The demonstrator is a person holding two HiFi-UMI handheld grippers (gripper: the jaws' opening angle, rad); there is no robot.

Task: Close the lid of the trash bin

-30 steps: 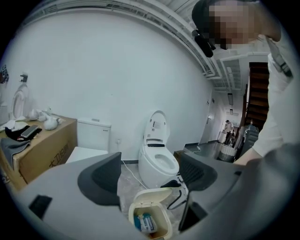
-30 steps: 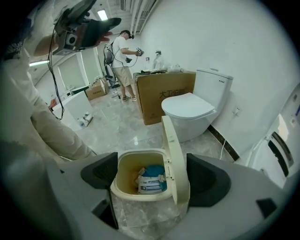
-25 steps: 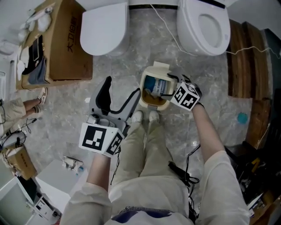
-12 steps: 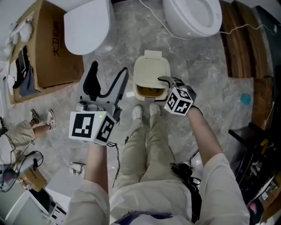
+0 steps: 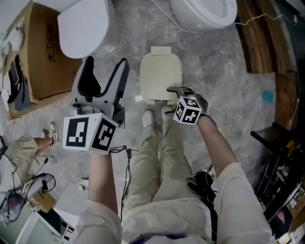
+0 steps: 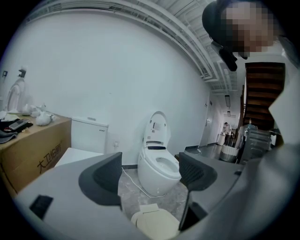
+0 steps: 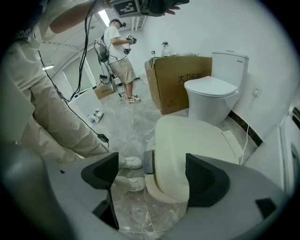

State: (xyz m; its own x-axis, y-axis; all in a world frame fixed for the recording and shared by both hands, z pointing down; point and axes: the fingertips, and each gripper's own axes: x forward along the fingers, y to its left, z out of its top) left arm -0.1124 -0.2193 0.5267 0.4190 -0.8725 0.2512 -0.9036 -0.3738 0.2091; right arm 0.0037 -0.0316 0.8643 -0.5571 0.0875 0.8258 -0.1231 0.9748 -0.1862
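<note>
Left tool (image 6: 151, 176) gapes empty; toilet (image 6: 158, 165) beyond, closed trash bin (image 6: 154, 226) below.

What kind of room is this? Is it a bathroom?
Probably not an ordinary bathroom; it looks more like a workroom or showroom with bathroom things. A closed toilet and an open toilet stand close together on a marbled floor. A big cardboard box is beside them and a cream trash bin in front.
</note>
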